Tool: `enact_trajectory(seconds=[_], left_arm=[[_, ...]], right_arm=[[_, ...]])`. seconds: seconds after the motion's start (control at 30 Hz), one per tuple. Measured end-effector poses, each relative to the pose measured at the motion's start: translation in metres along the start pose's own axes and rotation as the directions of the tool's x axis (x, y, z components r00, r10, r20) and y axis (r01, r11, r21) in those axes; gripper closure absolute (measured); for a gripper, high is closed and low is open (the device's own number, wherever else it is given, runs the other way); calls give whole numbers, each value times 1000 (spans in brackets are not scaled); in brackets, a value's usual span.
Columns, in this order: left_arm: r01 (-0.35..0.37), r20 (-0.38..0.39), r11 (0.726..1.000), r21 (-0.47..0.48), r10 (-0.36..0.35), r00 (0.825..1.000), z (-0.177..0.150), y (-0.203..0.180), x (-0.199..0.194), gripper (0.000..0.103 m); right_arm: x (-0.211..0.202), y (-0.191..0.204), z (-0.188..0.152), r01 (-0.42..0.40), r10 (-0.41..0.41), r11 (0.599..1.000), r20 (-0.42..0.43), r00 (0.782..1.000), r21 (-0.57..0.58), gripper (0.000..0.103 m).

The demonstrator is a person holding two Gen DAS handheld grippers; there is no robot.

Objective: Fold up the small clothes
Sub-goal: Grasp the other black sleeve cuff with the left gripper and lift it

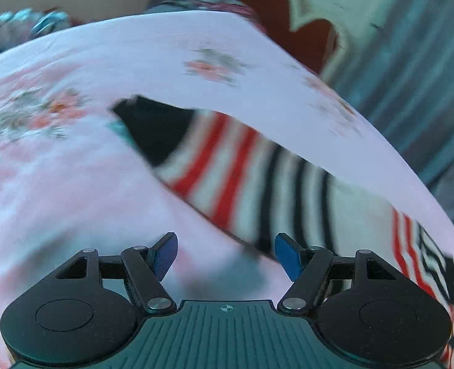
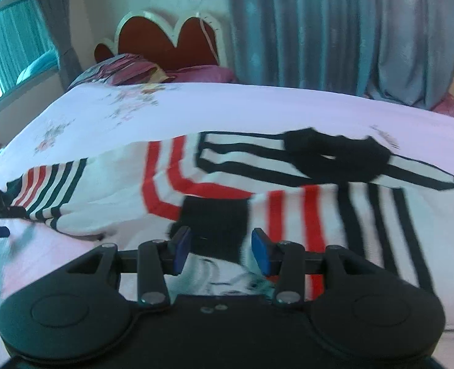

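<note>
Right gripper (image 2: pixel 221 250) nearest, jaws apart, empty, over shirt (image 2: pixel 257 190) spread flat on bed (image 2: pixel 196 107). Left gripper (image 1: pixel 226 255) also spread, empty, beside sleeve (image 1: pixel 227 166). Soft, light, floppy knit; likely best pinched at hem or sleeve edge.

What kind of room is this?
Most likely a bedroom: there's a bed with a flowery sheet, a red headboard with pillows, and long blue curtains.
</note>
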State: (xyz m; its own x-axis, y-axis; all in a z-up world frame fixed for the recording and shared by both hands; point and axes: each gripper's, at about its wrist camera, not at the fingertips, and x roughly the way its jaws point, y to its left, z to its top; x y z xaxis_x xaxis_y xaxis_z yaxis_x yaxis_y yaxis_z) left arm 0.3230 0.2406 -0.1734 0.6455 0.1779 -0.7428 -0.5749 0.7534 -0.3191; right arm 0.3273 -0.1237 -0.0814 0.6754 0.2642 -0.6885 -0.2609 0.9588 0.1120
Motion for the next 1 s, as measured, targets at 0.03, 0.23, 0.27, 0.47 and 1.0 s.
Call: enact_trajectory(seconds=[0.03, 0.23, 0.27, 0.47, 1.0], left_arm=[[-2, 6, 1000, -26, 2, 1000, 5, 10, 5, 34], [39, 67, 996, -80, -34, 997, 28, 33, 30, 38], [40, 79, 996, -84, -33, 996, 30, 35, 33, 44], [45, 108, 993, -109, -33, 994, 38, 47, 45, 91], [444, 67, 811, 381, -504, 861, 5, -168, -33, 98]], right_arm=[[4, 7, 1, -1, 1, 1000, -3, 1000, -5, 61], [25, 28, 8, 21, -21, 1000, -20, 1000, -17, 60], [29, 29, 8, 30, -30, 999, -21, 999, -18, 60], [49, 26, 14, 97, -97, 995, -29, 995, 0, 60], [8, -21, 15, 75, -80, 985, 26, 996, 153, 59]])
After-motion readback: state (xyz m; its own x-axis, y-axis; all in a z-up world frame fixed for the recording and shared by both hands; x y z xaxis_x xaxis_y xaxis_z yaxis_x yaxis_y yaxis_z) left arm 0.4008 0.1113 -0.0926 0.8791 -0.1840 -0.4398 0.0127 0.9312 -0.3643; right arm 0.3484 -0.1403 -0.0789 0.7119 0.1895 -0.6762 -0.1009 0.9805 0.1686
